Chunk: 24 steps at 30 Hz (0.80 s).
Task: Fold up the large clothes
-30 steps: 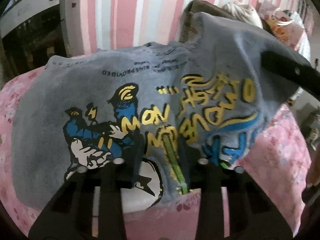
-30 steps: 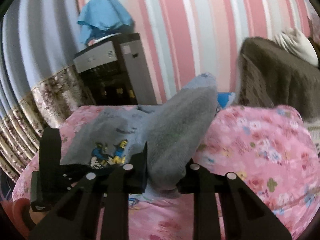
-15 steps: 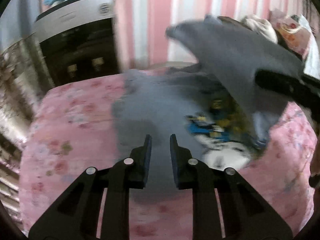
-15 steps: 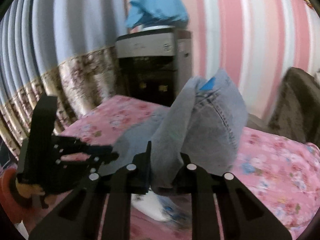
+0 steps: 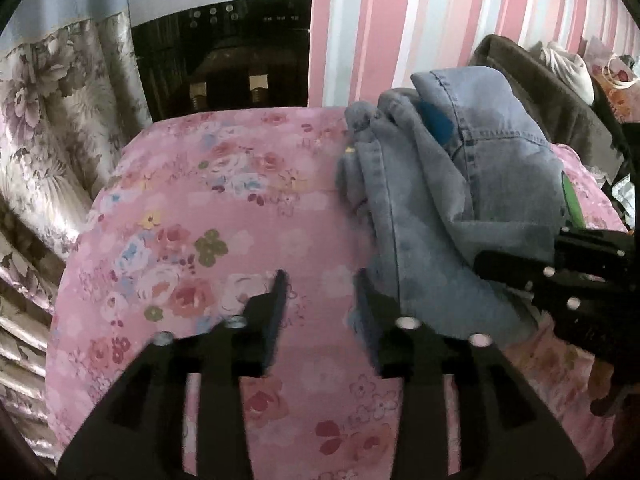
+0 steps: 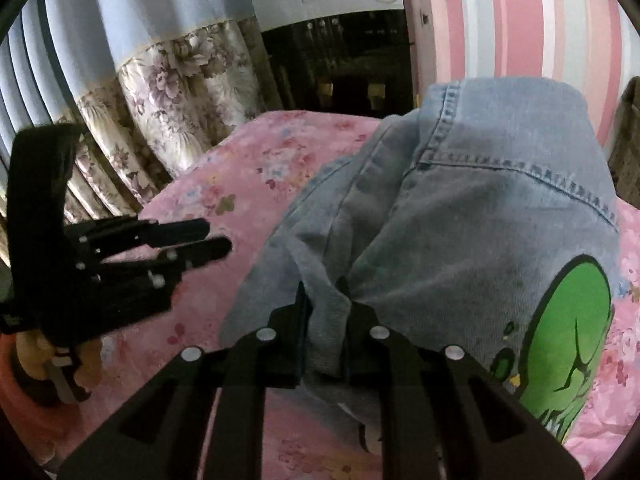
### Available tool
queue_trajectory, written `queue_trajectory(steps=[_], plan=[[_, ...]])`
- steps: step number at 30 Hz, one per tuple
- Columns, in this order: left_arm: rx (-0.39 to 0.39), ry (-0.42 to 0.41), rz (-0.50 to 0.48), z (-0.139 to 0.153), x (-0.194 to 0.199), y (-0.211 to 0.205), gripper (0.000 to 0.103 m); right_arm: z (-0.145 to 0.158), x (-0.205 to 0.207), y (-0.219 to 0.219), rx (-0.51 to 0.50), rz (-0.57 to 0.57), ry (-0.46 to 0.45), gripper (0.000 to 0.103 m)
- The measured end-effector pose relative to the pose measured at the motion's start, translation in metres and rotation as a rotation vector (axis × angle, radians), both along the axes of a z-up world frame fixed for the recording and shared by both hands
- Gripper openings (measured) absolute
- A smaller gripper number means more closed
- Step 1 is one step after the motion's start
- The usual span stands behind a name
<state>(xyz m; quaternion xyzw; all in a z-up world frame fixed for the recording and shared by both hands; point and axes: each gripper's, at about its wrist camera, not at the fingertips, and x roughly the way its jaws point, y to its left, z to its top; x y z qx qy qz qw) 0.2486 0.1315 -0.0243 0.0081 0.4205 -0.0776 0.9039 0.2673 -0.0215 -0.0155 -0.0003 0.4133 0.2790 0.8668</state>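
A grey-blue denim garment (image 6: 472, 216) with a green print (image 6: 568, 344) lies bunched on a pink floral bedspread (image 6: 256, 176). My right gripper (image 6: 325, 296) is shut on a fold of the denim near its left edge. In the left wrist view the denim (image 5: 460, 200) is heaped at the right. My left gripper (image 5: 320, 292) is open and empty over bare bedspread (image 5: 208, 216), its right finger (image 5: 370, 312) beside the garment's edge. The left gripper also shows in the right wrist view (image 6: 208, 242), left of the garment. The right gripper shows in the left wrist view (image 5: 520, 268) at the far right.
A black and silver appliance (image 5: 224, 40) stands against the pink striped wall (image 5: 400, 20) behind the bed. A floral curtain (image 5: 52, 128) hangs at the left. A brown cloth-covered piece of furniture (image 5: 532, 76) with white items on it stands at the back right.
My left gripper has let go of the garment, swung left and opened over bare bedspread. My right gripper has kept its hold; the printed front has been folded over into a heap.
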Motion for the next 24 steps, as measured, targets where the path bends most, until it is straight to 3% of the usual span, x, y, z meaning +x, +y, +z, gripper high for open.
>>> queue_trajectory(steps=[2,4,9,12,18,24], plan=[[-0.004,-0.012,0.001,0.002,-0.005,-0.002,0.06,0.002,-0.002,0.002,-0.032,0.007,-0.012,0.015],[-0.004,-0.02,-0.002,0.005,-0.006,-0.005,0.061,0.005,-0.002,0.007,-0.056,0.003,-0.028,0.017],[0.042,-0.026,-0.017,0.01,-0.011,-0.013,0.064,0.028,-0.018,0.003,-0.105,0.003,-0.091,0.04],[0.063,-0.034,-0.02,0.013,-0.015,-0.016,0.067,0.046,-0.032,-0.002,-0.156,0.01,-0.135,0.046],[0.064,-0.052,-0.032,0.023,-0.023,-0.021,0.071,0.079,-0.055,-0.038,-0.23,-0.032,-0.203,0.054],[0.033,-0.09,-0.057,0.041,-0.026,-0.033,0.076,0.085,-0.041,-0.105,-0.217,-0.202,-0.202,0.056]])
